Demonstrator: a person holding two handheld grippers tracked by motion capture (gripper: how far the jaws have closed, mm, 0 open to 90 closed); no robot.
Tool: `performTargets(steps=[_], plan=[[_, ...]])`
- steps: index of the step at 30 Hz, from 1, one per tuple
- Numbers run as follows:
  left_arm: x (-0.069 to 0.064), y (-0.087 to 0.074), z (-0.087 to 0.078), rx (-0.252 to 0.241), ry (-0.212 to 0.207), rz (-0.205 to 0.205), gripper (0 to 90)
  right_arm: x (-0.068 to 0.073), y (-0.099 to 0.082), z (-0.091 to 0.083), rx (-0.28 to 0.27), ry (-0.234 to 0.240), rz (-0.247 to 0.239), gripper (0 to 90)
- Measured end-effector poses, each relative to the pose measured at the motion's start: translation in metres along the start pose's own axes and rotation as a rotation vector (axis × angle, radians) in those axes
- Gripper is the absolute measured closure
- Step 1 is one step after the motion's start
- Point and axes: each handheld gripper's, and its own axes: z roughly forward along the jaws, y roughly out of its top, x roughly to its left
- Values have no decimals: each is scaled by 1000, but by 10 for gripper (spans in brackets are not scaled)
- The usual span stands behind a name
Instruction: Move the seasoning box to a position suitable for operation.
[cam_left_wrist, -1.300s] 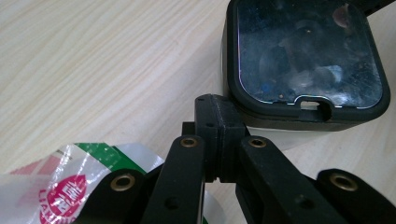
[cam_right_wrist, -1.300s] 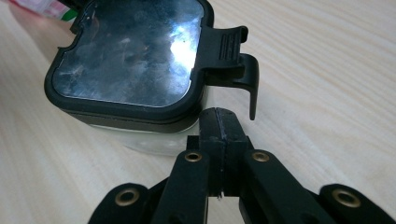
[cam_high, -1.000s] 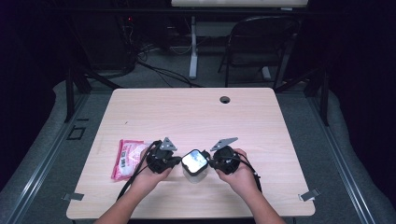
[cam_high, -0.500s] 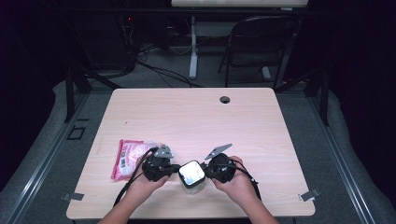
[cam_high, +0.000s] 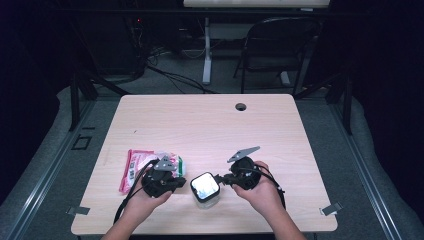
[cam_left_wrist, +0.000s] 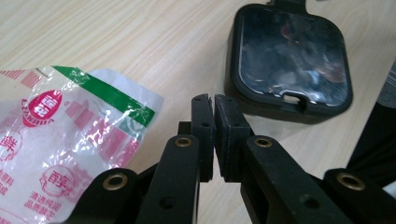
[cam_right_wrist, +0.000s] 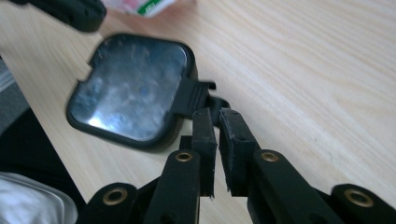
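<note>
Two claws sit at the near edge of the worktop (cam_high: 210, 125), one in each of the person's hands, with a black square box (cam_high: 205, 187) between them. The left claw (cam_left_wrist: 214, 100) has just been opening; its pads stand a hair apart with nothing between them, aimed at the bare wood just short of the box's left side. The right claw (cam_right_wrist: 214, 112) has also just been opening and shows a slightly wider slit, empty too, its tips just beside the lid's black tab (cam_right_wrist: 194, 95).

The step looks like getting a grip on that tab to work the shiny lid. To do it well, the right claw should spread wider, slide squarely over the tab and pinch it flat. The left should brace the box's wall so that it cannot skid.

Just left of the box lies a pink-and-white snack packet (cam_high: 135, 165), partly under the left claw; keep its crinkled edge out of the pads. Farther off are a cable hole (cam_high: 241, 106) and a folding chair (cam_high: 280, 45).
</note>
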Motion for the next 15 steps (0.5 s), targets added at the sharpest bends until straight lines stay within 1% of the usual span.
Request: performTargets(steps=[2, 3, 5, 6, 9, 11, 13, 14, 15], plan=[[-2, -1, 0, 0, -3, 0, 859, 2, 4, -2, -18, -6, 1, 840], [-3, -1, 0, -1, -6, -4, 856, 2, 6, -2, -29, -3, -1, 834], [-5, -2, 1, 3, -10, 1, 855, 3, 8, -1, -44, 0, 8, 825], [-6, -2, 2, 2, -9, 3, 854, 3, 9, 0, -49, 10, 11, 808], [-8, -2, 4, 8, -16, 11, 853, 2, 10, 2, -47, 10, 14, 795], [-9, -2, 5, 14, -18, 18, 850, 1, 11, 5, -38, 6, 29, 772], [-9, -2, 5, 15, -21, 24, 854, -1, 11, 7, -32, 8, 35, 775], [-10, -2, 5, 11, -16, 27, 849, -2, 11, 9, -35, 24, 45, 788], [-10, -2, 5, 9, -15, 30, 849, -2, 11, 9, -35, 24, 45, 788]])
